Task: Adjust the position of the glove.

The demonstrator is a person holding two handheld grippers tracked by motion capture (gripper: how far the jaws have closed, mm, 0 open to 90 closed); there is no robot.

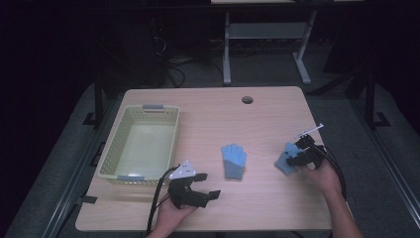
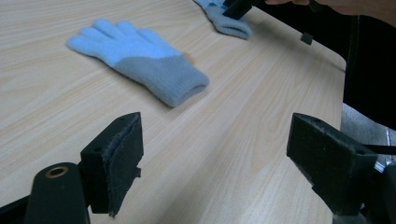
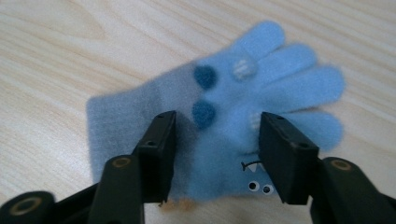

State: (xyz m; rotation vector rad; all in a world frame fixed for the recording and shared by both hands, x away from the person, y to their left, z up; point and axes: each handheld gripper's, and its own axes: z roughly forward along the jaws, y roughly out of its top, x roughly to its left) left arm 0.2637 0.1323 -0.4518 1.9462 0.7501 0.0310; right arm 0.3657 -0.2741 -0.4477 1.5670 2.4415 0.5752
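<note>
- Right tool (image 3: 214,156), jaws half-spread, straddles the fuzzy blue knit glove with button eyes (image 3: 219,116), well right of the pale-green plastic basket (image 1: 113,140); should pinch mid-palm, both layers.
- Left tool (image 1: 200,191) spread, empty.

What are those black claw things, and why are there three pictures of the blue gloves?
A person sits at a wooden table and holds a pincher tool in each hand. One picture looks down from above. The other two come from little cameras riding on the tools. The left gripper waits open with nothing in it, near the middle glove. The right gripper is down over the other glove, the one with googly eyes, one jaw on each side of it, not squeezing it yet. A pale green basket stands on the left.
</note>
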